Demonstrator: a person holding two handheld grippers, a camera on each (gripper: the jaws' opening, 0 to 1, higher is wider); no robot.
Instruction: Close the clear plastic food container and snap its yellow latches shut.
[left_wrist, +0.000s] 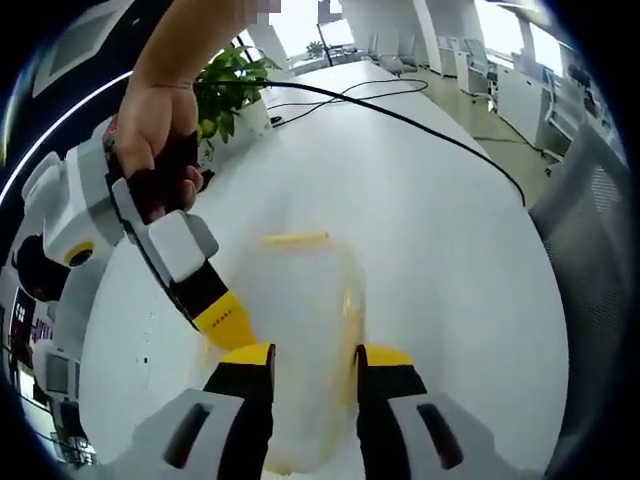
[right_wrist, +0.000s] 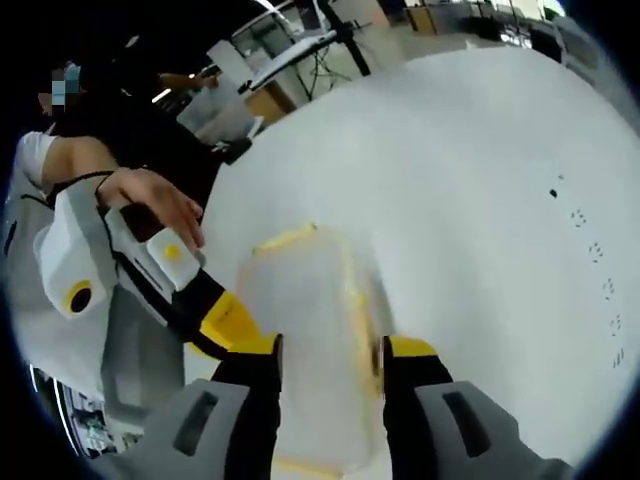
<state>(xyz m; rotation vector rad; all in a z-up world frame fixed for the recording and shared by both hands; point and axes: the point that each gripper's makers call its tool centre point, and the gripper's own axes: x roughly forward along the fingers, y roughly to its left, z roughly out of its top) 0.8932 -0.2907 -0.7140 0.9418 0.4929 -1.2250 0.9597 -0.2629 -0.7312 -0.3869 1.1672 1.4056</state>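
L gripper view, near: own left gripper (left_wrist: 312, 362), black jaws w/ yellow tips, set apart w/ a gap; the clear plastic food container (left_wrist: 300, 330) sits between and ahead of the tips. Cannot tell whether the tips touch its walls. Container is blurred; lid looks down on the body. Yellow latches (left_wrist: 294, 239) visible at far edge and along the right side; cannot tell if snapped.

Just left of the container: right gripper (left_wrist: 222, 318) enters from the left, yellow tip at the container's left side. Contact not clear. A hand (left_wrist: 158, 140) grips its handle above.

Container rests on a white table (left_wrist: 430, 240). Further back: black cable (left_wrist: 420, 125) runs across the tabletop; green plant (left_wrist: 228, 85) at the far-left edge; office chairs and desks beyond.

R gripper view, near: own right gripper (right_wrist: 330, 365), jaws apart, straddling the near end of the container (right_wrist: 305, 330); grip not confirmable. Left gripper (right_wrist: 225, 322) comes in from the left, yellow tip at container's side, held by the other hand (right_wrist: 150, 200). Table (right_wrist: 480, 200) extends behind.
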